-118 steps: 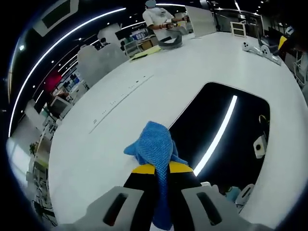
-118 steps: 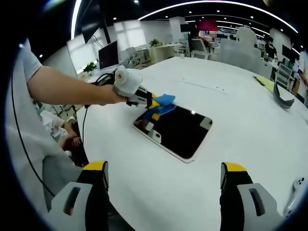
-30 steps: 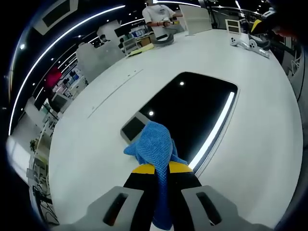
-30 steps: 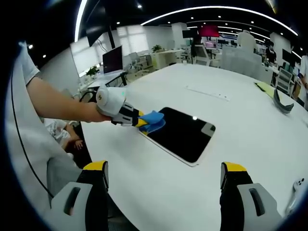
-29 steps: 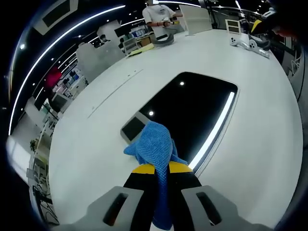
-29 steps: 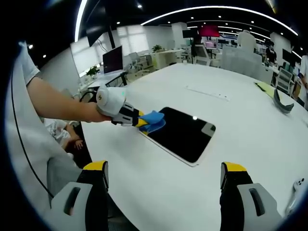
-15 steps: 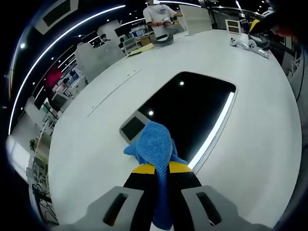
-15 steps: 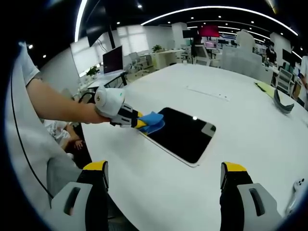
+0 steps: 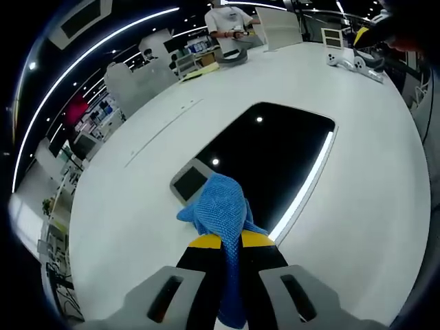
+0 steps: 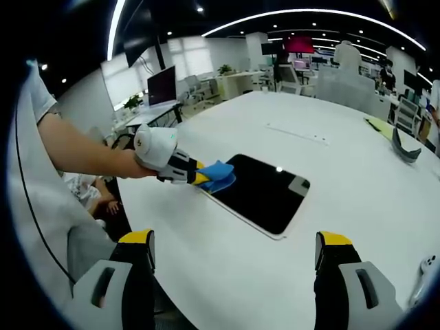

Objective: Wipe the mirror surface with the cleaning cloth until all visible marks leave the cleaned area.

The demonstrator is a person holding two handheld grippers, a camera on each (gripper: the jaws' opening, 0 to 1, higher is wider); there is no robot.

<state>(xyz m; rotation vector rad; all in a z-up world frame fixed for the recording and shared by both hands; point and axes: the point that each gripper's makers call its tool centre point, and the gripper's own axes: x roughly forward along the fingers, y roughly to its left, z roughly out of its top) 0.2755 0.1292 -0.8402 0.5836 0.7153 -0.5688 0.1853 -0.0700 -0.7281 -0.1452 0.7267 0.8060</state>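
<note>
Since a few seconds ago, our left gripper [image 9: 230, 240] has pulled back from over the mirror [image 9: 271, 161] to the mirror's near corner. Its yellow-tipped jaws are squeezed together on the blue cleaning cloth [image 9: 220, 210], which sticks out past the tips and covers that corner.

From the right gripper view we see the left gripper [image 10: 199, 177] holding the cloth [image 10: 218, 173] at the mirror's [image 10: 265, 191] left end, with a person's bare arm [image 10: 82, 152] behind it.

Our right gripper [image 10: 234, 251] has its jaws wide apart with nothing between them, well back from the mirror.

The mirror lies flat on the white table [image 9: 137, 206] and looks dark, with a bright line of light shining in it. Beyond the mirror's far end, a person in white [image 9: 227, 24] is at the table's edge.
</note>
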